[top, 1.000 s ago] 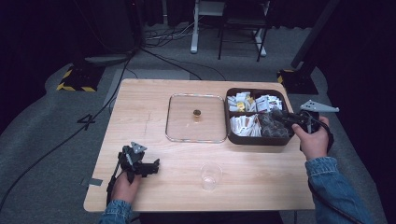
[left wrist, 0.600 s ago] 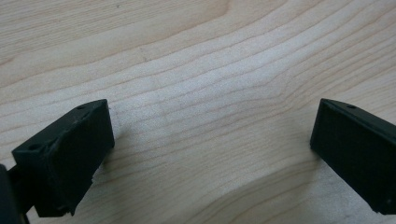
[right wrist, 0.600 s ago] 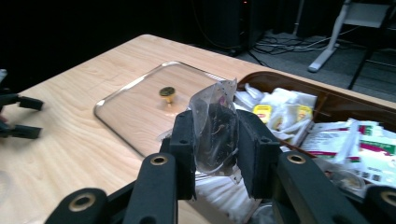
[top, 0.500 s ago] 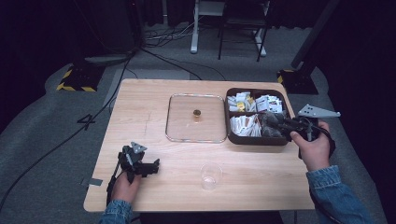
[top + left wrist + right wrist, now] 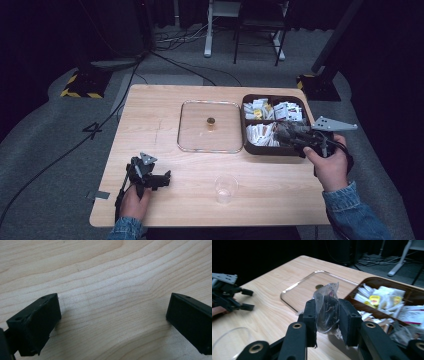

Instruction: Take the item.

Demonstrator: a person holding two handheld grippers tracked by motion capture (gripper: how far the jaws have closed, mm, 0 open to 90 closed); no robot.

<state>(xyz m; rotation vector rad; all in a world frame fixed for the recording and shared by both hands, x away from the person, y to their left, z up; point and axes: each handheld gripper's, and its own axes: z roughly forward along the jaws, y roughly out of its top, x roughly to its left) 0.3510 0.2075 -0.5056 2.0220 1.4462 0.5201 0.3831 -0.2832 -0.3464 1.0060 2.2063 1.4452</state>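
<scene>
Right hand-held gripper [image 5: 327, 315] clamps what seems a clear sachet [image 5: 327, 310] over the tray's [image 5: 250, 148] near edge; left [image 5: 112, 322] gapes.

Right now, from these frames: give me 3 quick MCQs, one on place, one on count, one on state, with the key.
1. Where is the clear cup?
A. inside the box
B. on the table's near edge, between the hands
C. on the glass lid

2. How many grippers are visible in the high view?
A. one
B. two
C. three

3. What is the right gripper doing?
A. shut on a clear sachet
B. open, empty
C. gripping the cup

Key: B, the cup stands on bare wood in front of the glass lid; B, left gripper and right; A, the sachet is pinched between its jaws.
</scene>
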